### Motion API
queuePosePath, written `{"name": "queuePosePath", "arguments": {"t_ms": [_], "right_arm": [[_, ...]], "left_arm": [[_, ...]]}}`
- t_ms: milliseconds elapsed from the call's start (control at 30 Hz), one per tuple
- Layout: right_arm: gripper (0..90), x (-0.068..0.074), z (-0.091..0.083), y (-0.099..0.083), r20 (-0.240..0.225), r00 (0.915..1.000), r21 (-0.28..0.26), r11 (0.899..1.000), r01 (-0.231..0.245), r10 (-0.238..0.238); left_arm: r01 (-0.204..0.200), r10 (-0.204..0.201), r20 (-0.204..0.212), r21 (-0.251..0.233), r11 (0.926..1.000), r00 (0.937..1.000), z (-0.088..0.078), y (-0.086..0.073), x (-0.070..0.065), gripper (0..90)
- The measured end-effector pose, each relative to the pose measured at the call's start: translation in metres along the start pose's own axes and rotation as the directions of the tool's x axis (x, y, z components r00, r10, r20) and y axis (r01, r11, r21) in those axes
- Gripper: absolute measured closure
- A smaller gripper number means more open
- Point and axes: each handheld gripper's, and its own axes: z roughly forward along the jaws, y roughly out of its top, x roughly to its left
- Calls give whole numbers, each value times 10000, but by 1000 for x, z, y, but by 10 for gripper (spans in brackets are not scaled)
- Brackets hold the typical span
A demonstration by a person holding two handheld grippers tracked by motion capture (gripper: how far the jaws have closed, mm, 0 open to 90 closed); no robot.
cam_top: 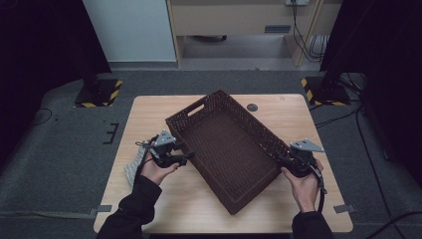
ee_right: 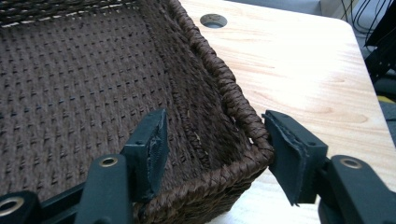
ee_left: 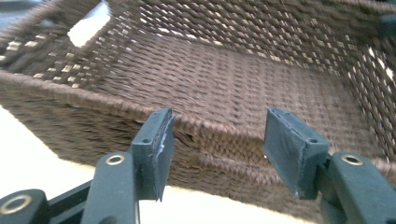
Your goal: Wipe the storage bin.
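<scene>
Woven brown wicker basket point(cam_top: 226, 149) sits skewed across the middle of the pale wooden table point(cam_top: 298, 114), one corner aimed at the near edge, a cut-out handle in its far end wall; nothing shows on its floor. Left gripper point(cam_top: 186, 155) hovers at the basket's left long wall; in the left gripper view its jaws stand wide apart in front of the rim, the pads point(ee_left: 156, 149) clear of the weave, nothing clamped; the picture is soft and blurred, so whether the tips brush the wall I cannot tell. Right gripper point(cam_top: 282, 158) is at the basket's right side near the near corner; in the right gripper view its jaws straddle the braided rim at that corner, one pad point(ee_right: 152, 151) inside the basket, the other outside over the table; the outer pad lies right against the braid, the inner one stands off the wall, so no squeeze on it. Behind the left hand point(cam_top: 157, 172) a pale striped cloth point(cam_top: 133, 167) pokes out, mostly hidden by the hand and sleeve; what it is stays unclear. Round hole point(cam_top: 252, 107) shows in the tabletop beyond the basket; the room's flanks are too dark to read.
</scene>
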Motion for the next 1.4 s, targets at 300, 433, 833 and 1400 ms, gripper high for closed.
{"name": "queuePosePath", "arguments": {"t_ms": [300, 433, 833, 1400], "right_arm": [[406, -10, 1, 0, -185, 9997, -253, 9996, -138, 134], [373, -10, -14, 4, -299, 9988, -615, 9973, -408, 390], [387, 4, -27, -5, -418, 9952, 38, 9961, -885, 886], [431, -3, -16, 0, -292, 9978, -207, 9980, -603, 597]], "left_arm": [[-131, 127, 166, 204, 9997, 9998, 0, -2, -6, 440], [-94, 89, 175, 255, 9996, 9998, 0, -3, -5, 436], [363, -365, -241, -83, 9993, 9990, -18, 2, 17, 427], [647, -705, -1387, -461, 9968, 9878, -31, 13, 57, 408]]}}
